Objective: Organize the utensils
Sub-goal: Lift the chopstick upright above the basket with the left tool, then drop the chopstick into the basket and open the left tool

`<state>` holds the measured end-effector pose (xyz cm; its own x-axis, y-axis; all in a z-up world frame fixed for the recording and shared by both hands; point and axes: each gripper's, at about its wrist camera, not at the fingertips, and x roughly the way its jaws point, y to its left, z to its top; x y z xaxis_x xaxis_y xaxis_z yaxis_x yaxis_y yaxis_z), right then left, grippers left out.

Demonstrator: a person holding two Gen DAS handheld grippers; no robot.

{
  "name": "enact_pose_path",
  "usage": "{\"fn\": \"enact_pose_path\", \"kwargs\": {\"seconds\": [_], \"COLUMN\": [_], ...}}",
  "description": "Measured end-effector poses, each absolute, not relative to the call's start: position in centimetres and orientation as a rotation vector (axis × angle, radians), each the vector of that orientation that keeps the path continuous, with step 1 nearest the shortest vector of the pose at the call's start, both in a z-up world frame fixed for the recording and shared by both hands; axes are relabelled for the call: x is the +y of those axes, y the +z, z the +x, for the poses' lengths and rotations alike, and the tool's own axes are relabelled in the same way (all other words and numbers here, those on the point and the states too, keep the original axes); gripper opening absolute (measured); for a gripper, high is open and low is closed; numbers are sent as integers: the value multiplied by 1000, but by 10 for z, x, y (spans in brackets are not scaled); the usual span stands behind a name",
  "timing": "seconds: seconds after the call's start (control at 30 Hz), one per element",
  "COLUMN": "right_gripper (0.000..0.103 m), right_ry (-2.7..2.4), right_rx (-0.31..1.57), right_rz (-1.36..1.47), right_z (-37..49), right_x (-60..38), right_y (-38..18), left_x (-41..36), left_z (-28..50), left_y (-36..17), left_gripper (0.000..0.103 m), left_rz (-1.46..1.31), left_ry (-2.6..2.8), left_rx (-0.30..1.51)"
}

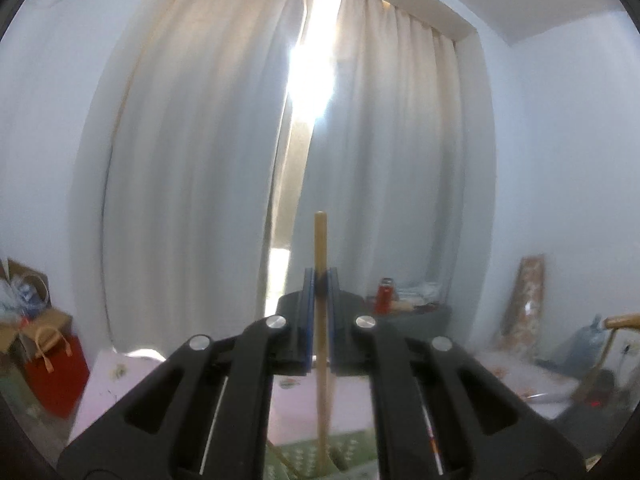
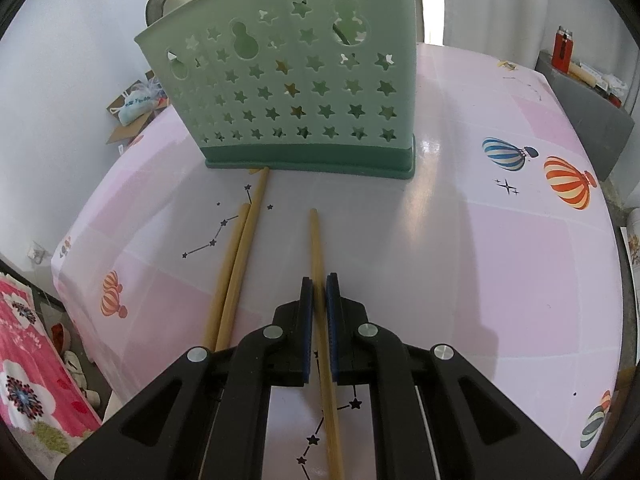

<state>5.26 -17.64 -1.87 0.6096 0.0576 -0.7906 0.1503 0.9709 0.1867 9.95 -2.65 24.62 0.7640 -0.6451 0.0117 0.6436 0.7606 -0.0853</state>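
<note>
**Both grippers closed on chopsticks near the green holder**

I can read no brand or label; the small print on the white pouch (image 2: 138, 106) left of the holder is too blurred.

My left gripper (image 1: 320, 280) points level toward pale curtains (image 1: 200, 160), its blue-padded fingers (image 1: 308, 304) pinched shut on an upright light wooden chopstick (image 1: 321, 248), whose lower end reaches down to the green star-patterned surface (image 1: 304, 456) at the bottom of that view.

My right gripper (image 2: 319, 292) tilts down over the pink balloon-print tablecloth (image 2: 500, 260), fingers nearly closed around a second wooden chopstick (image 2: 316, 240) lying flat, its tip pointing at the pale green star-cutout plastic utensil holder (image 2: 288, 80). Two more loose chopsticks (image 2: 240, 256) lie side by side left of it, one touching the holder's dark green base (image 2: 312, 158).
</note>
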Motion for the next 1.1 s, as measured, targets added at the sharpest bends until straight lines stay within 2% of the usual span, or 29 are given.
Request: {"fn": "enact_pose_path", "kwargs": {"seconds": [0.27,0.43,0.83,1.1], "right_gripper": [7,7,7,7], "right_ry": [-52,-47,-37,-44], "right_rx": [916,917,925,931], "right_rz": [251,257,266,211], "right_z": [54,54,57,67], "right_x": [-177,-178,-180,-175], "right_y": [-19,-19,-19,-18], "left_x": [-76,-73,-17,10], "left_z": [138,150,111,85], "left_y": [188,170,159,101], "left_gripper": [5,6,38,56], "left_rz": [53,6,-24,78], "left_ry": [-640,-652,-659,-580], "left_rx": [115,209,247,424]}}
